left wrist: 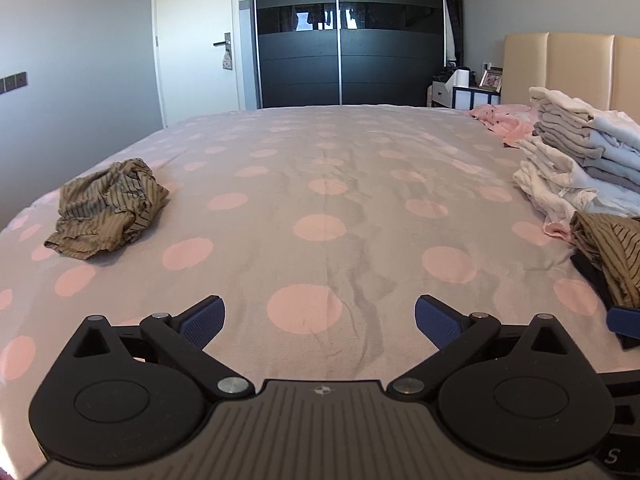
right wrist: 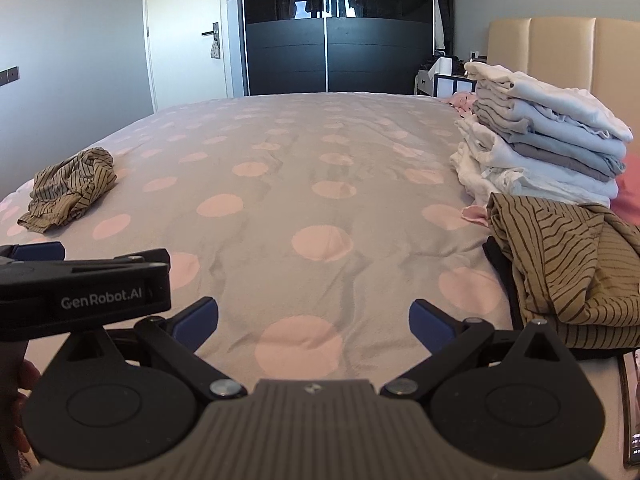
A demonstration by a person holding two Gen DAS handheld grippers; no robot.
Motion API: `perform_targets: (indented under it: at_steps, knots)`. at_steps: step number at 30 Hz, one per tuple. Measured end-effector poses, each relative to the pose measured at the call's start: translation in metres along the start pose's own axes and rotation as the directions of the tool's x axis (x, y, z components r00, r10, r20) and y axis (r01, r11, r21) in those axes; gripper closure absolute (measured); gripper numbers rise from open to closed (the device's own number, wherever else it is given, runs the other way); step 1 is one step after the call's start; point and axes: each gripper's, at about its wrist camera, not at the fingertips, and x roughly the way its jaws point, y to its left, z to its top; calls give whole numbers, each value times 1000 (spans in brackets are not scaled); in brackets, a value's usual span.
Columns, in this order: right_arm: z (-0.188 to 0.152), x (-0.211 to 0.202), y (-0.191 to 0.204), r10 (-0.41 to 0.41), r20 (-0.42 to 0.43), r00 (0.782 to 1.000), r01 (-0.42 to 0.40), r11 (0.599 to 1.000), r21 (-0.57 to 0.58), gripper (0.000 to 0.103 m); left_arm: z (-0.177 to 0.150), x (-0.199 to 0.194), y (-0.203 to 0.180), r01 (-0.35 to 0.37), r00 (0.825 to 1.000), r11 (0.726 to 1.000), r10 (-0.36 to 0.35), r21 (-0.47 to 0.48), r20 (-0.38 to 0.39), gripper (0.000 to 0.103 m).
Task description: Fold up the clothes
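A crumpled olive striped garment (left wrist: 108,210) (right wrist: 70,190) lies on the left side of the bed. A second olive striped garment (right wrist: 568,264) (left wrist: 612,256) lies on dark cloth at the right, in front of a tall stack of folded clothes (right wrist: 544,140) (left wrist: 580,152). My left gripper (left wrist: 320,322) is open above the bedspread near the front edge, nothing between its blue pads. My right gripper (right wrist: 314,322) is open too, just left of the striped garment, holding nothing. In the right wrist view the left gripper's black body (right wrist: 84,286) shows at the left edge.
The bed carries a grey bedspread with pink dots (left wrist: 320,200) (right wrist: 304,184). A pink garment (left wrist: 504,118) lies behind the stack near the beige headboard (right wrist: 560,48). Beyond the bed stand a dark wardrobe (left wrist: 348,36), a white door (left wrist: 196,40) and a nightstand (left wrist: 464,94).
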Motion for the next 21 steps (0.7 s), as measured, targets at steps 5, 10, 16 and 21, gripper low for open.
perform_targets:
  at_steps: [5, 10, 16, 21]
  knots:
    - [0, -2, 6, -2, -2, 1000, 2, 999, -37, 1, -2, 0, 1, -29, 1000, 999, 29, 16, -10, 0]
    - [0, -1, 3, 8, -40, 999, -8, 1000, 12, 1, -2, -1, 4, -25, 999, 1000, 25, -4, -27, 0]
    - [0, -2, 6, 13, -51, 999, -12, 1000, 25, 1, -1, -3, 4, -38, 999, 999, 38, -3, -27, 0]
    - [0, -4, 8, 10, -40, 999, -10, 1000, 15, 2, -1, -5, 4, -35, 999, 999, 35, 0, -28, 0]
